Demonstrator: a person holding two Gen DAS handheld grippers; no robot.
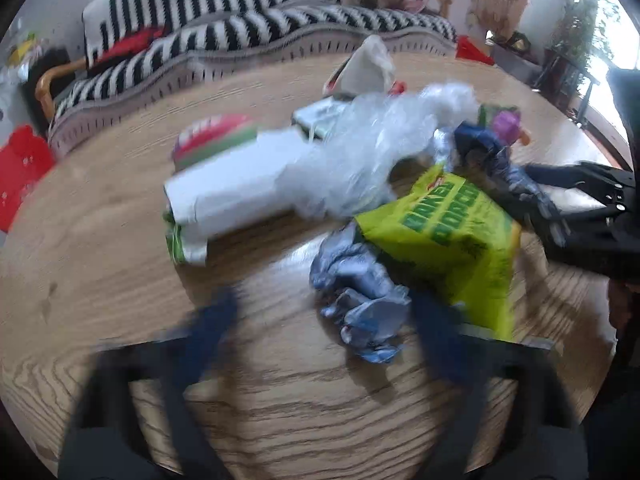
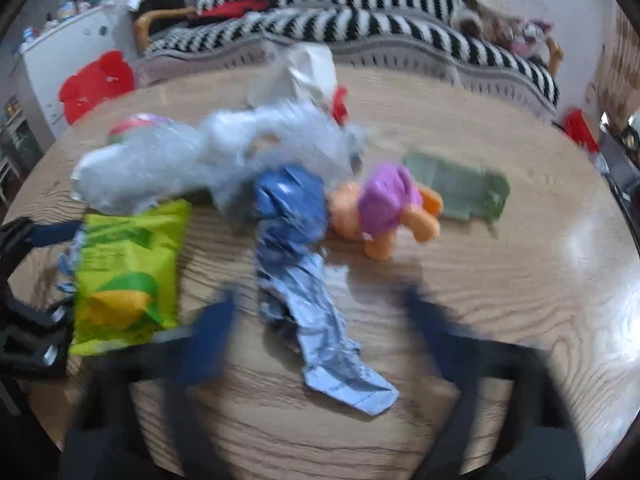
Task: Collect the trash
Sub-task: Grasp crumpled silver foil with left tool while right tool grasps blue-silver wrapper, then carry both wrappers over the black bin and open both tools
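Observation:
Trash lies heaped on a round wooden table [image 1: 100, 264]. In the left wrist view, a crumpled silver-blue wrapper [image 1: 360, 296] lies between the fingers of my open left gripper [image 1: 320, 320], with a lime-green snack bag [image 1: 448, 232] just right of it. A white carton [image 1: 232, 196] and clear crumpled plastic [image 1: 376, 140] lie beyond. In the right wrist view, my open right gripper [image 2: 320, 328] straddles a long silver-blue foil wrapper [image 2: 316, 312]. The green bag [image 2: 128, 272] lies to its left. The frames are motion-blurred.
An orange plush toy in purple [image 2: 384, 208] and a green cloth [image 2: 460, 188] lie right of the pile. A white paper bag [image 2: 308, 68] stands at the back. A striped sofa [image 1: 256, 28] runs behind the table. The other gripper shows at the left edge of the right wrist view [image 2: 28, 300].

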